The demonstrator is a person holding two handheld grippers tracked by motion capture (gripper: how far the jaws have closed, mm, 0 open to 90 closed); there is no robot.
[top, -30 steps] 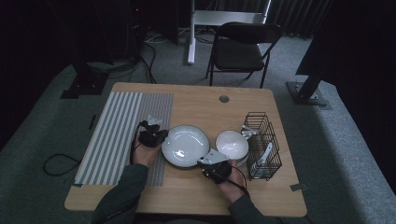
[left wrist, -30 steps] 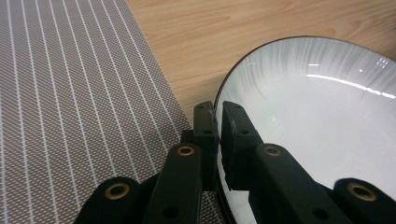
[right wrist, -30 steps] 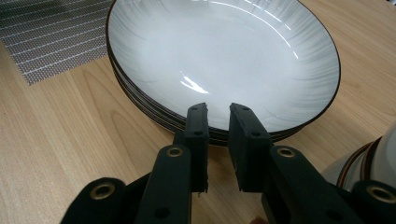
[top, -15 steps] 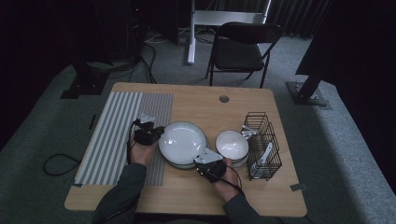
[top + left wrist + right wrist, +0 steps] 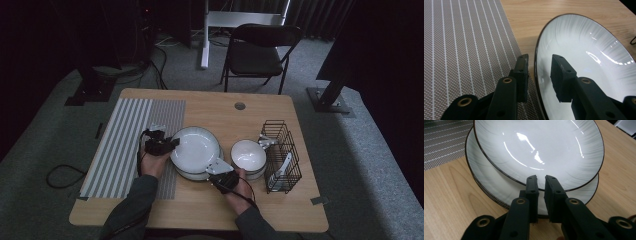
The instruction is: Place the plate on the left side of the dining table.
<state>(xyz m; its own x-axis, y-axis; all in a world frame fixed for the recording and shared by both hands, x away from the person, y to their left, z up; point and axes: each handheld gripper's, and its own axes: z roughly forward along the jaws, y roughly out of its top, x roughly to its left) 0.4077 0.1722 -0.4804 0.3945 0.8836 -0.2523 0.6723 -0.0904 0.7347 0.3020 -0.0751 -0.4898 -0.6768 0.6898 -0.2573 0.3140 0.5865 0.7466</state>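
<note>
step: lifting top white dark-rimmed ceramic plate point(image 5: 539, 147) off plate stack point(image 5: 489, 187), table centre | left gripper point(image 5: 539, 75): jaws just parted, astride rim at 9 o'clock, not clamping | right gripper point(image 5: 541, 185): just closing, pinching rim at 5 o'clock | next: likely carry toward striped grey placemat point(image 5: 125, 145)
</note>
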